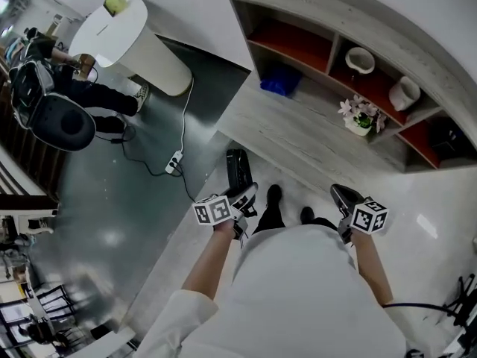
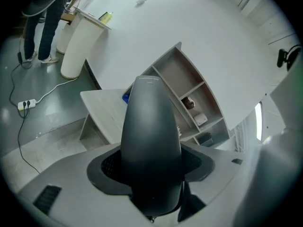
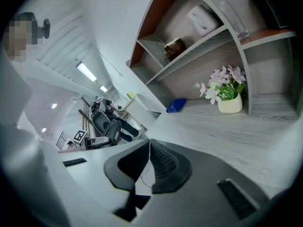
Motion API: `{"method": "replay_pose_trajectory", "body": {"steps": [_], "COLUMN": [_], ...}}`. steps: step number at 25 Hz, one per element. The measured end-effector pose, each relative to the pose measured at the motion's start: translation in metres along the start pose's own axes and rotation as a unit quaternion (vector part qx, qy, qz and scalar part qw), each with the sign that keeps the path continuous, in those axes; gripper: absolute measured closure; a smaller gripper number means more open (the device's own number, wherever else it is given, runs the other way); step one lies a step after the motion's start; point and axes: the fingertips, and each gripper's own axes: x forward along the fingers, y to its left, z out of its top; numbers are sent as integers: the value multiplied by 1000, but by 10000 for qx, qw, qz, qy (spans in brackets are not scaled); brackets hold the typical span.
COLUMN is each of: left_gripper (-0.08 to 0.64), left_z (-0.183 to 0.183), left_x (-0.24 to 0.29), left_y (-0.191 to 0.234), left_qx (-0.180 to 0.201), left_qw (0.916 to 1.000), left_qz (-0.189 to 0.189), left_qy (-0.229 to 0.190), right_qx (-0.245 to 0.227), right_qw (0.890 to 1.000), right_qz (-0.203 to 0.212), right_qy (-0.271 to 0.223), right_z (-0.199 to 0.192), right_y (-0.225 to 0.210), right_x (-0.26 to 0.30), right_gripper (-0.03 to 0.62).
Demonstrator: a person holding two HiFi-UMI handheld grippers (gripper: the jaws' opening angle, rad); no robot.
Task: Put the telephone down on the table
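The telephone [image 1: 237, 168] is a dark grey, rounded handset, and my left gripper [image 1: 244, 198] is shut on its near end, holding it out over the floor just short of the table's near edge. In the left gripper view the telephone [image 2: 151, 141] fills the space between the jaws of the left gripper [image 2: 151, 167] and points toward the light grey wooden table [image 2: 105, 109]. My right gripper [image 1: 344, 198] hangs at the person's right side. Its pads [image 3: 163, 162] meet with nothing between them. The table [image 3: 227, 126] lies just ahead of it.
A curved shelf unit [image 1: 350, 28] stands on the table [image 1: 298, 136], with a flower pot [image 1: 360, 119], a blue object [image 1: 281, 80] and white cups. On the floor to the left are a white column-shaped stand [image 1: 138, 39], a power strip [image 1: 174, 162] with cables, and a seated person [image 1: 82, 88].
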Motion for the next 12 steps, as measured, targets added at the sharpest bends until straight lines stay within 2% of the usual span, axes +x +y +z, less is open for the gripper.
{"method": "replay_pose_trajectory", "body": {"steps": [7, 12], "left_gripper": [259, 259], "left_z": [36, 56], "left_x": [38, 68], "left_y": [27, 42], "left_qx": [475, 683], "left_qw": [9969, 9935], "left_qz": [-108, -152], "left_qy": [621, 895], "right_qx": [112, 194], "right_qw": [9994, 9983], "right_qz": [-282, -497], "right_qy": [-179, -212], "right_z": [6, 7], "right_y": [7, 5], "right_x": [17, 27], "right_gripper": [572, 572]}}
